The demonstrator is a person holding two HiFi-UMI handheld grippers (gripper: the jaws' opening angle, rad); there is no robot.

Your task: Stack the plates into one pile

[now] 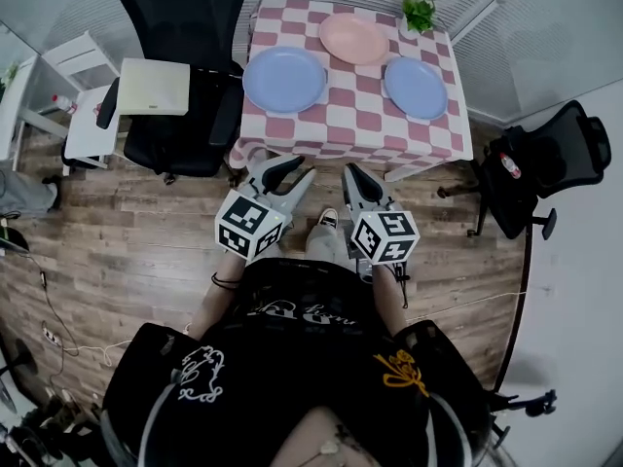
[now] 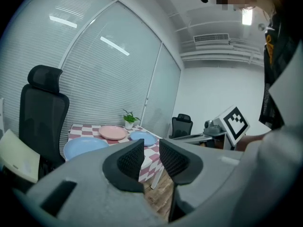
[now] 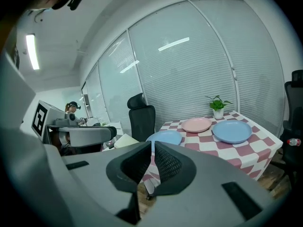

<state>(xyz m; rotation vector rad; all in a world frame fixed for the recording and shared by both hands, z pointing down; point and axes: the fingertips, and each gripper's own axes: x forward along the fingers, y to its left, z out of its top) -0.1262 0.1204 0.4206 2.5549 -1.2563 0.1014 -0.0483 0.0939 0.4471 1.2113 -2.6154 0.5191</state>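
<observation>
Three plates lie apart on the checkered table (image 1: 360,115): a large blue plate (image 1: 284,79) at the left, a pink plate (image 1: 353,38) at the back, a smaller blue plate (image 1: 416,87) at the right. Both grippers hang over the floor in front of the table, well short of the plates. My left gripper (image 1: 290,171) shows a narrow gap between its pads and holds nothing. My right gripper (image 1: 351,175) is shut and empty. The left gripper (image 2: 151,150) looks toward the large blue plate (image 2: 85,147), pink plate (image 2: 112,132) and small blue plate (image 2: 143,137). The right gripper (image 3: 152,148) faces the same plates.
A potted plant (image 1: 419,13) stands on the table's far right corner. A black office chair (image 1: 180,27) with a white box (image 1: 154,87) on its seat is left of the table. Another black chair (image 1: 545,159) stands at the right, a white shelf (image 1: 83,115) at the far left.
</observation>
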